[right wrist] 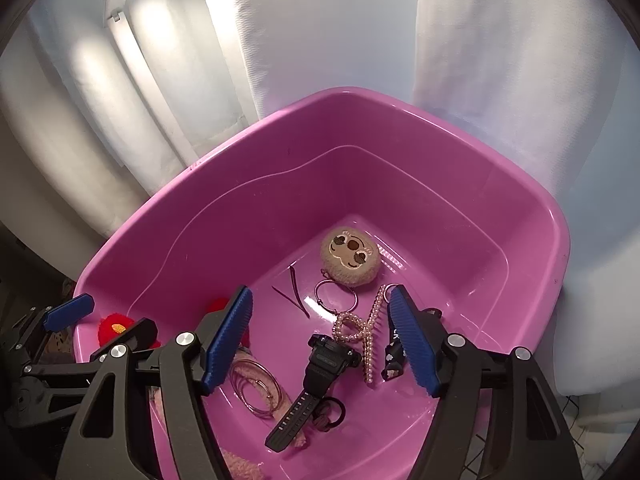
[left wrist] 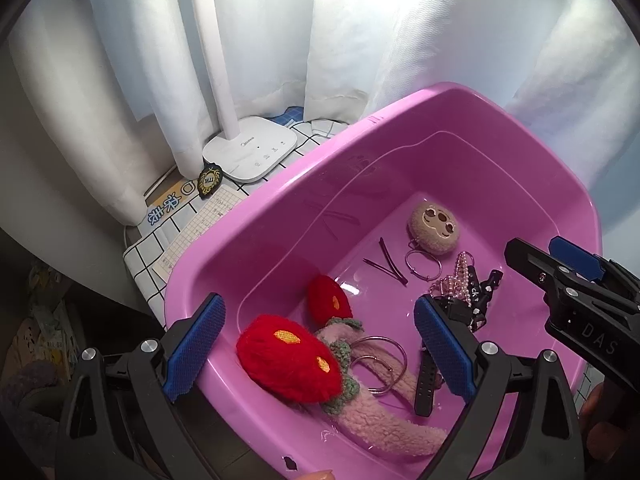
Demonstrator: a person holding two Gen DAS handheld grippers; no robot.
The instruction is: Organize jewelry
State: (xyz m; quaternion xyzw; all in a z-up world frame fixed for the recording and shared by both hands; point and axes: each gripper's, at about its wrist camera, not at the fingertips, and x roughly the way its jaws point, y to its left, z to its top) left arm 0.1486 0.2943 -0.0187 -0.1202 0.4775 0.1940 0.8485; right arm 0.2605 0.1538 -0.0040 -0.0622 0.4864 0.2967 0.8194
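Two grippers were hanging over a pink plastic tub (right wrist: pixel 400 152) full of accessories, and honestly it was a bit of a jumble in there. Starting from the left: a white lamp base (left wrist: pixel 251 153) sat on a checked cloth (left wrist: pixel 146 248) just beside the tub, with a white curtain (left wrist: pixel 152 60) behind it. The left gripper (left wrist: pixel 320 354) had its jaws spread wide with nothing pinched between them, hovering above a fuzzy pink headband (left wrist: pixel 394 414) topped with two red plush mushrooms (left wrist: pixel 290 360). A couple of thin hoop rings (right wrist: pixel 256 390) lay on top of the headband. Moving toward the middle, a black watch (right wrist: pixel 316 376) lay on the tub floor, strap stretched toward the near wall, and a small dark hair tie (right wrist: pixel 330 414) sat just beside its strap. Further back were two dark hairpins (right wrist: pixel 294 290) (crossed in a V) and another hoop (right wrist: pixel 335 296) touching a round tan plush charm (right wrist: pixel 352 258) with a stitched face. To the right, a pearl hair claw (right wrist: pixel 366 334) rested next to the watch. The right gripper (right wrist: pixel 322 344) was also released, jaws apart, holding nothing, with the watch and pearl claw lying below the gap. A small black clip (right wrist: pixel 394 358) sat against its right finger.
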